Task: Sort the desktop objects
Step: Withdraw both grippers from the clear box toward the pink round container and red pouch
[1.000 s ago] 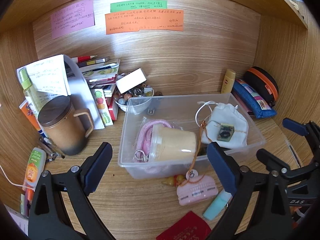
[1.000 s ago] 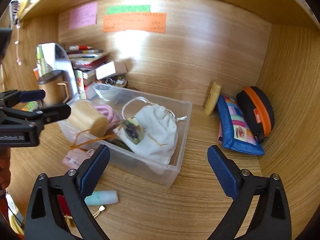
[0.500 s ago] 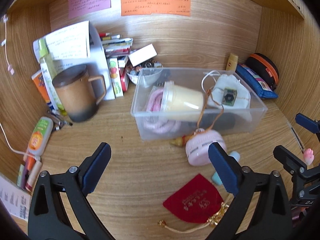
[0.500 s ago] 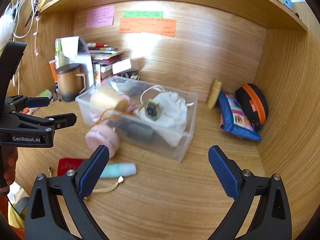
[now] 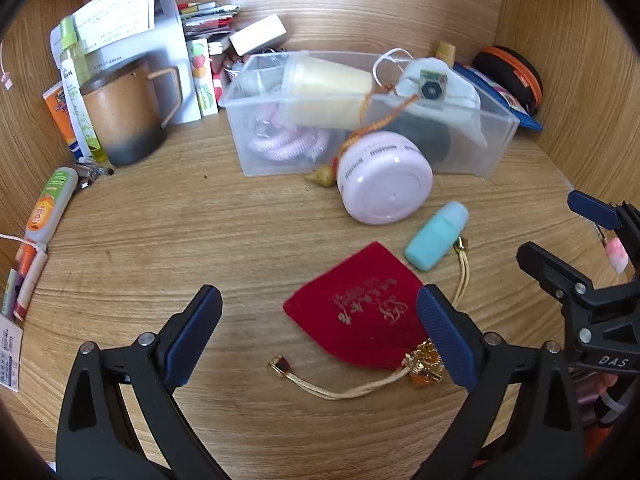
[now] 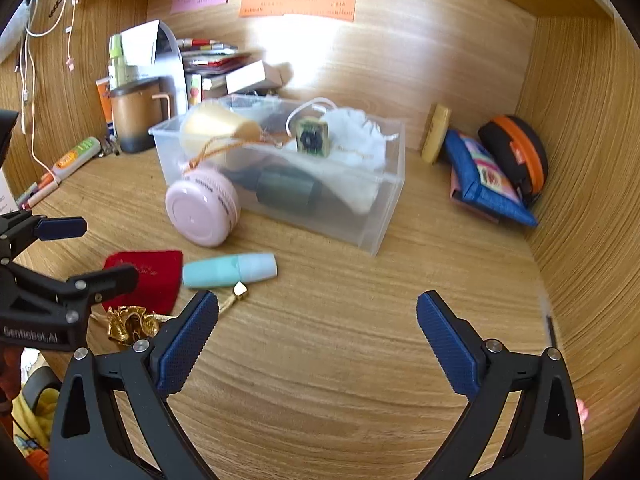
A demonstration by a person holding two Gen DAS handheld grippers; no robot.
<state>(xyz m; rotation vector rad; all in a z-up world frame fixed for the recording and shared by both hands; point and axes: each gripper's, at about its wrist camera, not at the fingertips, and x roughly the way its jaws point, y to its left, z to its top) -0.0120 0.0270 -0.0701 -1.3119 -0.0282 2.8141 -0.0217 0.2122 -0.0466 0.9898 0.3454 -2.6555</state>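
step: choosing next item | left gripper (image 5: pixel 318 338) and right gripper (image 6: pixel 318 342) spread, empty | next: pinch red velvet pouch (image 5: pixel 356 306) toward clear bin (image 5: pixel 496 140)

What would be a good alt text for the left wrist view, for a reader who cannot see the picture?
The open left gripper hovers over a red velvet pouch on a wooden desk. Beyond it lie a mint green tube and a pink round jar on its side against a clear plastic box of small items.
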